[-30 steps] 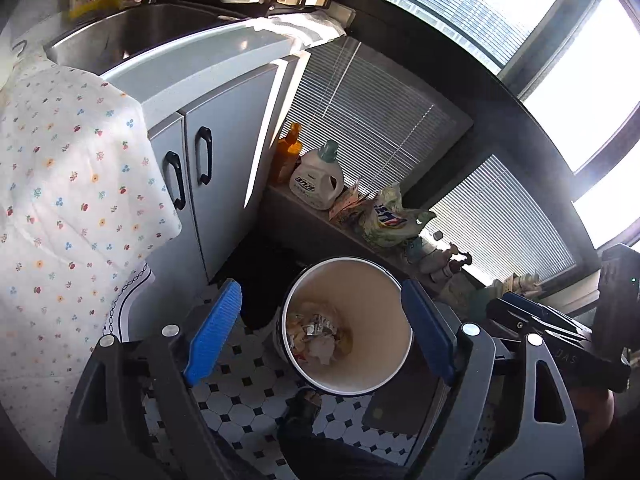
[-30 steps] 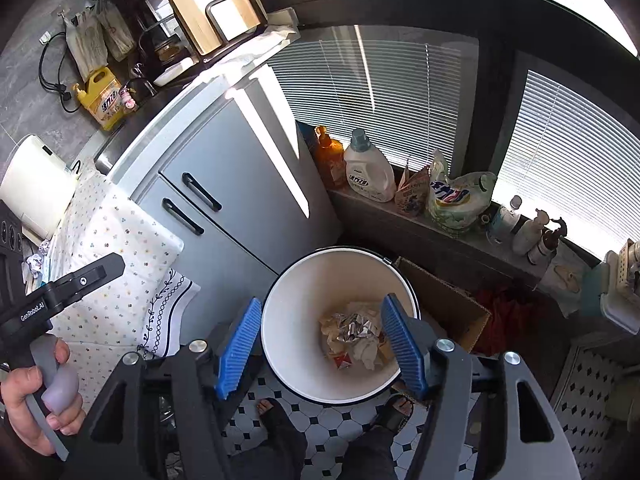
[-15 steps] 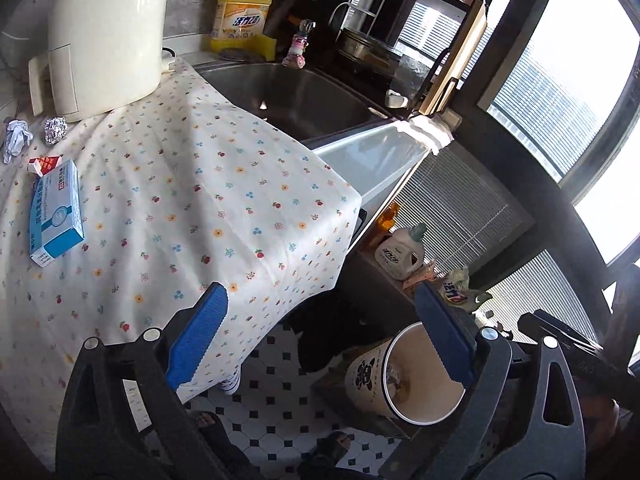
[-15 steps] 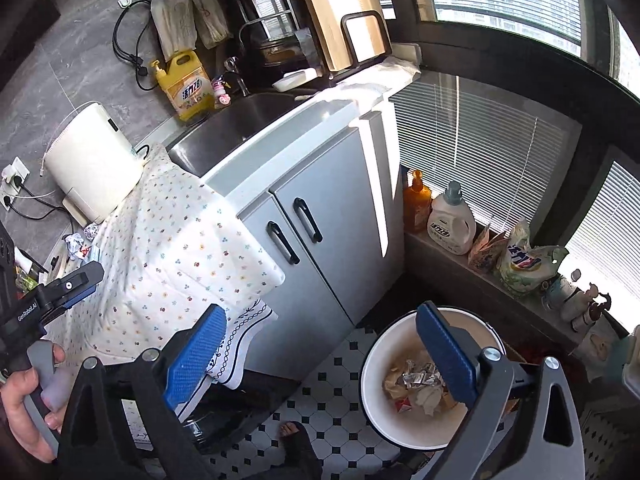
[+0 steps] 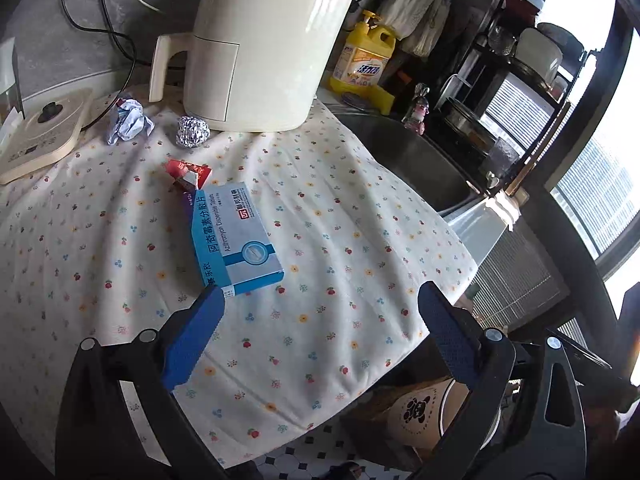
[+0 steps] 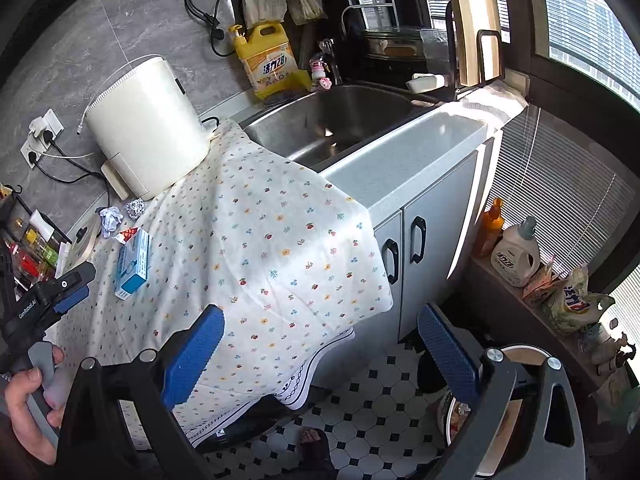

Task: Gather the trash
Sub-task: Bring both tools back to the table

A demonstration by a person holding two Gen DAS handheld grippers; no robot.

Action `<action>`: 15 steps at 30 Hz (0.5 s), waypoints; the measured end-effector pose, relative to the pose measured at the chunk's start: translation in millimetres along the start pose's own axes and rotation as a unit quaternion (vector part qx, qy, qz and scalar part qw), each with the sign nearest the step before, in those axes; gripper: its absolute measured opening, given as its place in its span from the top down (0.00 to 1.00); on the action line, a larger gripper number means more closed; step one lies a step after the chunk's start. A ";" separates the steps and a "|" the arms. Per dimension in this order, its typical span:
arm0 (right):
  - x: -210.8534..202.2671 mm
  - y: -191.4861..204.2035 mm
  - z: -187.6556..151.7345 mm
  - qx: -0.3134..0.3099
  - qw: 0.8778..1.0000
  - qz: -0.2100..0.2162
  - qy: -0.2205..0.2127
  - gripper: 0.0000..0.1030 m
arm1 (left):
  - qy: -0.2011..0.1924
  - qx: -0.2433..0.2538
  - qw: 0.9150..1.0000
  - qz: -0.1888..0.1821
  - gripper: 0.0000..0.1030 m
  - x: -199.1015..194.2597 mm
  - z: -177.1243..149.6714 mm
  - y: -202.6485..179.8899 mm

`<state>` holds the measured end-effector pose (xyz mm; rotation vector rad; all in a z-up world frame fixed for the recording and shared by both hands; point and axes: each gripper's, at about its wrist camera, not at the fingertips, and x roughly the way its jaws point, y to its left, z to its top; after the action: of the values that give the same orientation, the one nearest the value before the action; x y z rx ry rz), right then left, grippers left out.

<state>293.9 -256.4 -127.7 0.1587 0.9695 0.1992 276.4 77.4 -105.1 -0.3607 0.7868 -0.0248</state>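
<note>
A blue-and-white medicine box [image 5: 234, 238] lies on the flowered tablecloth [image 5: 340, 240], just beyond my open, empty left gripper [image 5: 320, 332]. Behind the box are a red wrapper [image 5: 188, 172], a foil ball [image 5: 193, 131] and a crumpled paper ball [image 5: 128, 120]. The same box [image 6: 132, 264], foil ball [image 6: 135, 208] and paper ball [image 6: 110, 218] show at the left of the right wrist view. My right gripper [image 6: 320, 352] is open and empty above the cloth's hanging edge. The white trash bin [image 6: 448, 412] stands on the floor at lower right, mostly hidden behind my fingers.
A cream appliance [image 5: 260, 48] stands at the back of the table, a flat scale [image 5: 36, 136] at left. A steel sink [image 6: 340, 120], yellow detergent jug [image 6: 268, 60] and grey cabinet [image 6: 424, 240] lie right. Bottles [image 6: 516, 252] line the window ledge.
Both grippers have swung up and left, away from the bin on the floor, toward the table. The left one now hovers over the cloth close to the medicine box.
</note>
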 end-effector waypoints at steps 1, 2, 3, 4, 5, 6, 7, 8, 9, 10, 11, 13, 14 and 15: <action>4.1 8.8 1.6 -0.003 1.000 0.001 0.000 0.08 | -0.002 -0.003 1.000 0.002 0.07 0.3 3.6 9.3; 7.7 17.3 2.9 -0.006 1.000 0.002 0.000 0.08 | -0.004 -0.005 1.000 0.003 0.07 1.5 7.9 18.2; 11.0 25.7 4.5 -0.008 1.000 0.003 0.000 0.08 | -0.006 -0.008 1.000 0.003 0.07 3.1 11.8 26.6; 14.4 33.8 6.2 -0.010 1.000 0.004 -0.001 0.08 | -0.007 -0.010 1.000 0.003 0.07 4.8 16.1 35.3; 17.7 42.3 7.5 -0.012 1.000 0.005 -0.002 0.08 | -0.009 -0.012 1.000 0.002 0.07 6.8 20.3 43.5; 21.2 50.1 9.2 -0.013 1.000 0.005 -0.004 0.08 | -0.010 -0.014 1.000 0.001 0.08 9.5 24.8 51.2; 24.6 57.8 10.9 -0.014 1.000 0.004 -0.006 0.08 | -0.011 -0.015 1.000 0.001 0.09 12.5 29.7 58.4; 28.4 66.0 13.3 -0.014 1.000 0.004 -0.008 0.08 | -0.010 -0.017 1.000 0.000 0.11 15.9 35.1 66.0; 31.8 73.3 15.1 -0.014 1.000 0.004 -0.010 0.08 | -0.010 -0.019 1.000 -0.001 0.13 20.1 39.7 73.8; 34.7 80.0 17.1 -0.013 1.000 0.005 -0.012 0.08 | -0.007 -0.021 1.000 -0.002 0.14 24.7 44.3 81.4; 38.3 87.0 19.7 -0.011 1.000 0.008 -0.014 0.08 | -0.004 -0.024 1.000 -0.003 0.16 30.2 49.2 89.0; 43.9 99.6 24.0 -0.006 1.000 0.008 -0.018 0.08 | 0.006 -0.028 1.000 -0.006 0.20 41.1 58.3 102.3; 46.3 105.5 26.5 -0.003 1.000 0.007 -0.018 0.08 | 0.014 -0.030 0.999 -0.007 0.23 46.6 62.7 108.3; 48.1 110.6 28.8 0.001 1.000 0.006 -0.018 0.08 | 0.021 -0.033 0.999 -0.007 0.26 51.8 67.1 113.3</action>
<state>333.6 -138.9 -125.6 0.1700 0.9341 0.2056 347.2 196.4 -134.2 -0.4296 0.8273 -0.0190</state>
